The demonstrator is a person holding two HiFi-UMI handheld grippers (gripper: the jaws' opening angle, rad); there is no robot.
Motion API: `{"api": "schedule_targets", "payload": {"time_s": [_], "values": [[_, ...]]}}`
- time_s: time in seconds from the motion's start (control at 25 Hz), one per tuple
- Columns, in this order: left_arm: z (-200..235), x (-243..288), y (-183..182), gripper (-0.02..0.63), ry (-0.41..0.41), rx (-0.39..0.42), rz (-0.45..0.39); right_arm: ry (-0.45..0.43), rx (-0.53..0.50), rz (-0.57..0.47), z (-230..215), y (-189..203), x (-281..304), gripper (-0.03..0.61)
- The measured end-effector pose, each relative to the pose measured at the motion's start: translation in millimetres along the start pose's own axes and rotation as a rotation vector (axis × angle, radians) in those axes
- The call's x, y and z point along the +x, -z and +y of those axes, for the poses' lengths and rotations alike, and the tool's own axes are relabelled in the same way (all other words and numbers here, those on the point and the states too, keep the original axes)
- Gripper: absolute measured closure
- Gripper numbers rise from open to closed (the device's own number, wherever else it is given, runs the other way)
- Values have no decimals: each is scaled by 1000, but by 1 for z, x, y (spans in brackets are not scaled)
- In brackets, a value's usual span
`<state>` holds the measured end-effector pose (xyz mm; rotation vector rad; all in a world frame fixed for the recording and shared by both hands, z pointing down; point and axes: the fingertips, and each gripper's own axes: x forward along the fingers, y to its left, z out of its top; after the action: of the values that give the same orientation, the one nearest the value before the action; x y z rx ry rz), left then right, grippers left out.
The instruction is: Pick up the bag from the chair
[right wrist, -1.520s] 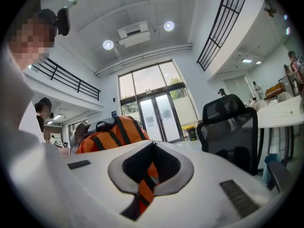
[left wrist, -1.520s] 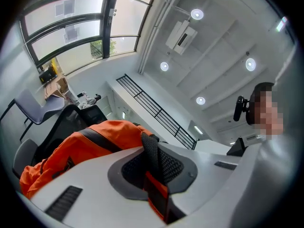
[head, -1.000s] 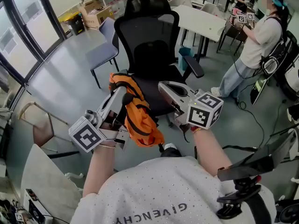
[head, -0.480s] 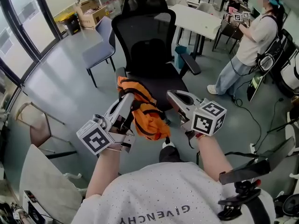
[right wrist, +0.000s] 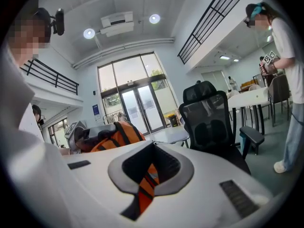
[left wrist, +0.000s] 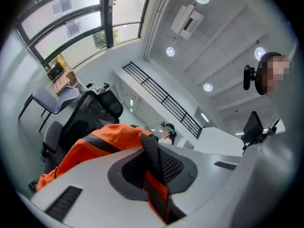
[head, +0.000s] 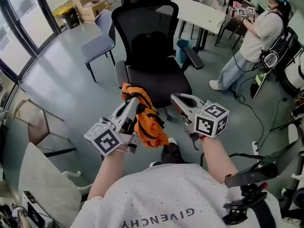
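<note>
Left gripper [head: 134,102] is clamped on the bag's [head: 146,125] black mesh strap [left wrist: 151,152]. The orange bag is off the chair [head: 151,56], hanging in front of it between the two grippers. Its long axis runs downward, with the top at the jaw tips and the bulk towards the person. Right gripper [head: 176,99] jaws are closed together, just beside the bag and apart from it.

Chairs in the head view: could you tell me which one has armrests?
The black office chair, centre; armrests flank its seat. The grey chair left of it has none.
</note>
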<state>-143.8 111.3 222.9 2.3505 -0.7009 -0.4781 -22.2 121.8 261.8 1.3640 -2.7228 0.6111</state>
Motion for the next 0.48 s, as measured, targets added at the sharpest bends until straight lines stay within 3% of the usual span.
{"api": "schedule_targets", "payload": {"time_s": [0.48], "values": [[28, -9, 28, 592, -101, -47, 47, 21, 14, 80, -13, 31, 0, 580]]}}
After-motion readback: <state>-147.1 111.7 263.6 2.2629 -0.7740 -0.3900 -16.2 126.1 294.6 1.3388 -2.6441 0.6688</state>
